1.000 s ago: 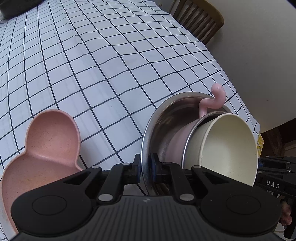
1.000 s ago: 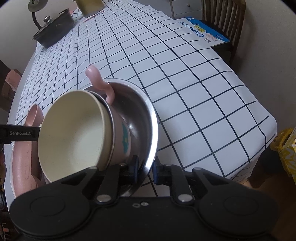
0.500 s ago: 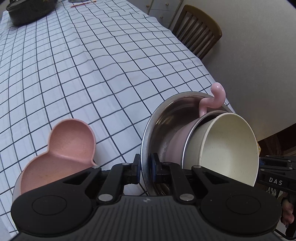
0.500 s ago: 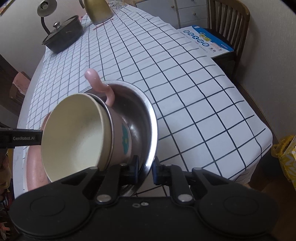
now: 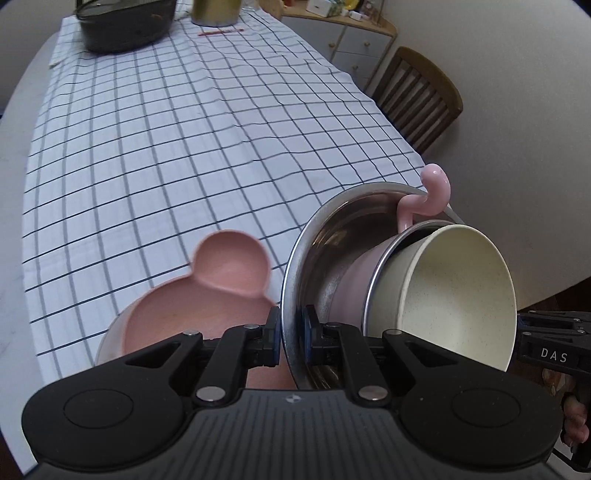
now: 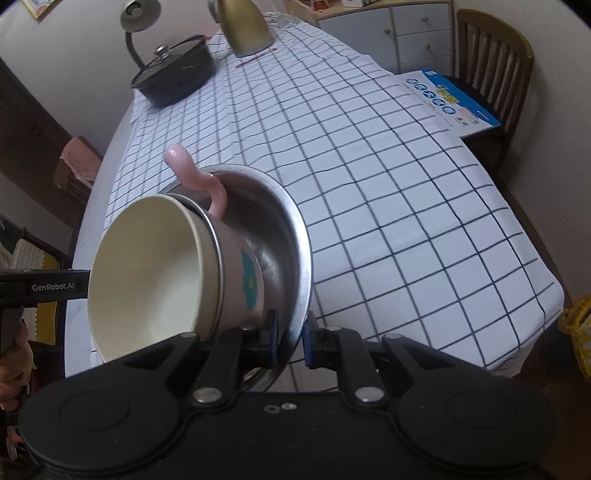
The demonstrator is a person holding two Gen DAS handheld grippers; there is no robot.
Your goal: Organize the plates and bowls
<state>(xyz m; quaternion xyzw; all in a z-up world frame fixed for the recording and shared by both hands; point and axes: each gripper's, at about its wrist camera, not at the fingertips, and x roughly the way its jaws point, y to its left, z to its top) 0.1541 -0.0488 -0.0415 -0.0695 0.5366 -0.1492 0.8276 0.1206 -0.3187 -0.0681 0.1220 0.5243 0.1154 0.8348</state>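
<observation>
A steel bowl (image 5: 325,236) (image 6: 280,221) hangs tilted above the table, held from both sides. My left gripper (image 5: 290,336) is shut on its rim, and my right gripper (image 6: 290,341) is shut on the opposite rim. Nested inside it are a pink cup (image 5: 354,284) (image 6: 243,277) with a curly handle (image 5: 432,195) (image 6: 192,173) and a cream bowl (image 5: 458,295) (image 6: 147,273). A pink bear-shaped plate (image 5: 207,295) lies on the checked tablecloth (image 5: 166,147) below, to the left of the steel bowl.
A black lidded pot (image 6: 173,77) (image 5: 122,26) and a gold container (image 6: 243,26) stand at the table's far end. Wooden chairs (image 5: 421,99) (image 6: 491,48) stand along the right side, one bearing a blue-and-white booklet (image 6: 450,99). The other gripper's body (image 5: 554,354) shows at the right edge.
Both grippers have risen with the steel bowl and its stack. The table and the pink plate look farther below, and the table's far end has come into view.
</observation>
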